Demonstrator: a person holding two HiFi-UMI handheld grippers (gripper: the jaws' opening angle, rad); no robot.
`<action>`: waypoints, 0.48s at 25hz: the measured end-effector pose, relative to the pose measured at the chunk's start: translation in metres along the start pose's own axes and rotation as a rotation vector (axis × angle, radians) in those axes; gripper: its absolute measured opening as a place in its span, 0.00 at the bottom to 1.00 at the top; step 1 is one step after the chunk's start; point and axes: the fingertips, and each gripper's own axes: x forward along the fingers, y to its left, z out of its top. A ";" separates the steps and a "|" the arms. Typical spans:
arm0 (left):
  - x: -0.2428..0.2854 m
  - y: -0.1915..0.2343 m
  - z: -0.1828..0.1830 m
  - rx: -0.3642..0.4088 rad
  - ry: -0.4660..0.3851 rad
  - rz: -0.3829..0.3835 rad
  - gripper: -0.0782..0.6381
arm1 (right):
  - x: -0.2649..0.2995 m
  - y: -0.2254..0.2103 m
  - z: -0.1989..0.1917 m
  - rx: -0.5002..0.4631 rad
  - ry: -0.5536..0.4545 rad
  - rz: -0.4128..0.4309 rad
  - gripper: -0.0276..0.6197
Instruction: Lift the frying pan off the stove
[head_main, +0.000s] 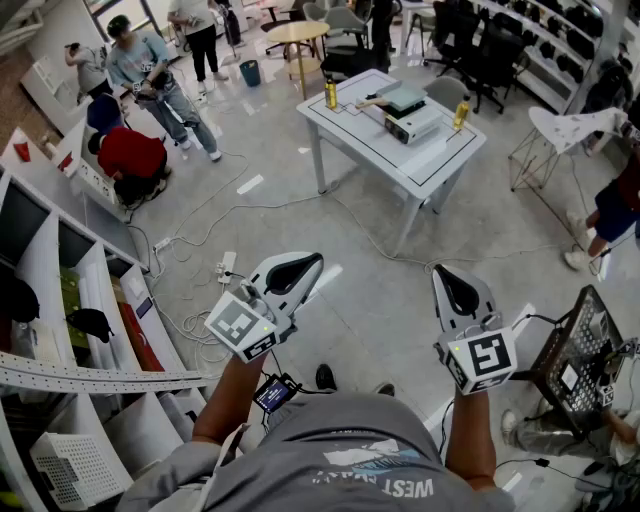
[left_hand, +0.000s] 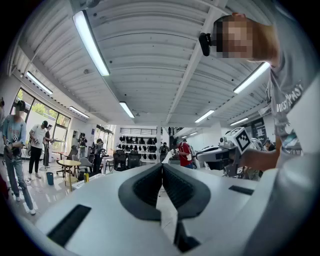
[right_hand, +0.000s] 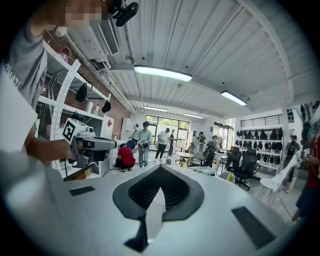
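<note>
A grey pan (head_main: 403, 97) with a pale handle rests on a boxy stove (head_main: 418, 124) on the white table (head_main: 440, 160), far ahead across the floor. My left gripper (head_main: 310, 262) and right gripper (head_main: 443, 272) are held up side by side in mid-air over the floor, well short of that table. In the left gripper view my left gripper (left_hand: 162, 165) is shut, its dark pads meeting with nothing between them. The right gripper view shows my right gripper (right_hand: 161, 167) the same, shut and empty. Each gripper view also catches the other gripper off to the side.
Two yellow bottles (head_main: 330, 92) (head_main: 461, 112) stand on the white table. White shelving (head_main: 60, 300) runs along my left and a dark wire basket (head_main: 580, 350) sits at my right. Cables and a power strip (head_main: 226, 266) lie on the floor. Several people, a round table (head_main: 297, 32) and office chairs are farther back.
</note>
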 end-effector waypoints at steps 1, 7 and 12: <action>0.000 0.003 0.000 -0.001 -0.001 -0.002 0.11 | 0.003 0.001 0.000 -0.003 0.010 0.002 0.05; -0.001 0.020 -0.006 -0.011 0.000 -0.020 0.11 | 0.019 0.006 0.000 -0.013 0.022 -0.004 0.05; -0.003 0.033 -0.011 -0.024 -0.004 -0.047 0.11 | 0.031 0.013 -0.002 -0.001 0.033 -0.014 0.06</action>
